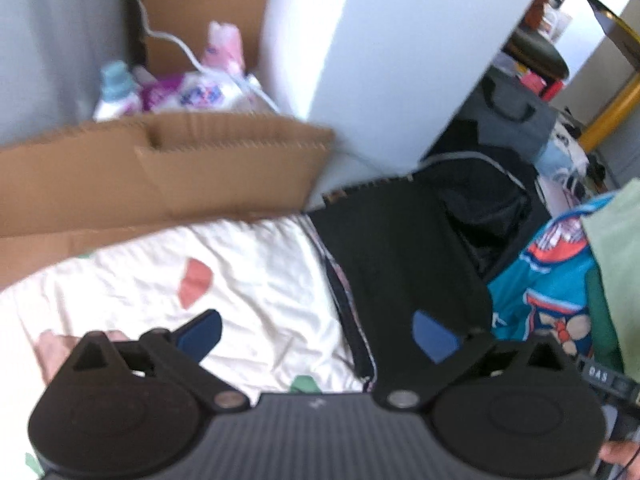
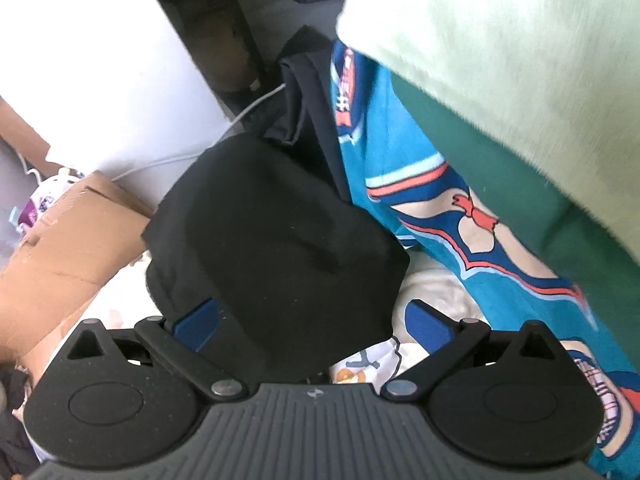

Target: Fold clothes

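A folded black garment [image 1: 396,256] lies on the cream patterned bedsheet [image 1: 248,280], at its right part. My left gripper [image 1: 320,340] is open and empty above the sheet, its right finger over the garment's near edge. In the right wrist view the same black garment [image 2: 276,236] fills the middle. My right gripper [image 2: 316,324] is open around its near edge, with the left finger [image 2: 196,324] against the cloth; nothing is gripped.
A teal patterned cloth [image 2: 432,200] and a pale green cloth [image 2: 500,40] lie to the right. An open cardboard box [image 1: 160,168] with bottles [image 1: 116,92] stands at the left. A dark bag [image 1: 484,200] and a white wall [image 1: 380,60] are behind.
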Tool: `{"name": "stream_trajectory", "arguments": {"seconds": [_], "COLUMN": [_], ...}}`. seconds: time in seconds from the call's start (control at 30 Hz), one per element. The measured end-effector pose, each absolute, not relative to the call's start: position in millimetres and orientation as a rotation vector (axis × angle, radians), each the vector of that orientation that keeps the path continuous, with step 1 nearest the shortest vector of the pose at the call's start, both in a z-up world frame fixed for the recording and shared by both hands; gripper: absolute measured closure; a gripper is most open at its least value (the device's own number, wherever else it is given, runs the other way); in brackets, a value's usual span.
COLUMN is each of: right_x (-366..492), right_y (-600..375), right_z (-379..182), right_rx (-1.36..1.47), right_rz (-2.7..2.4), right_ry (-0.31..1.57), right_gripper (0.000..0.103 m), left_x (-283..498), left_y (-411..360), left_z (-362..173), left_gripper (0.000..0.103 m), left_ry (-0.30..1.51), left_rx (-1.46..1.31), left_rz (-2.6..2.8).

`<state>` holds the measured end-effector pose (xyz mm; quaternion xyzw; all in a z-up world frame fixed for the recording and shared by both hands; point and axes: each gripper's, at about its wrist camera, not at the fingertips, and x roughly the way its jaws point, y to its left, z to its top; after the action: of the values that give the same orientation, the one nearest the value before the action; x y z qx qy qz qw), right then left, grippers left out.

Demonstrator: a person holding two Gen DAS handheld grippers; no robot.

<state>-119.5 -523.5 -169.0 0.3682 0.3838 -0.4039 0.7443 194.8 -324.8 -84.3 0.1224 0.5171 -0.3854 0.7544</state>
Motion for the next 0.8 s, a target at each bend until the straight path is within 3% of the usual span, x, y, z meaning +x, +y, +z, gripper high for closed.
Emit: {"name": "stream_trajectory", "arguments": {"seconds": [0.33, 0.8], "right_x": [-97, -64], "right_y": [-506, -463], "right_z": [-109, -20], "right_rx": [0.815, 0.780], "right_rz": [-0.801, -0.670], "right_ry": [0.899, 0.872], "right_gripper": [0.000, 0.000], "left_x": [201, 198], "left_y": [-290, -180], "left_z": [-6, 88], "left_gripper": [0.000, 0.000], "left_ry": [1.132, 1.093], "left_rx": [0.368, 0.321], "left_rz": [-0.797, -0.627]}}
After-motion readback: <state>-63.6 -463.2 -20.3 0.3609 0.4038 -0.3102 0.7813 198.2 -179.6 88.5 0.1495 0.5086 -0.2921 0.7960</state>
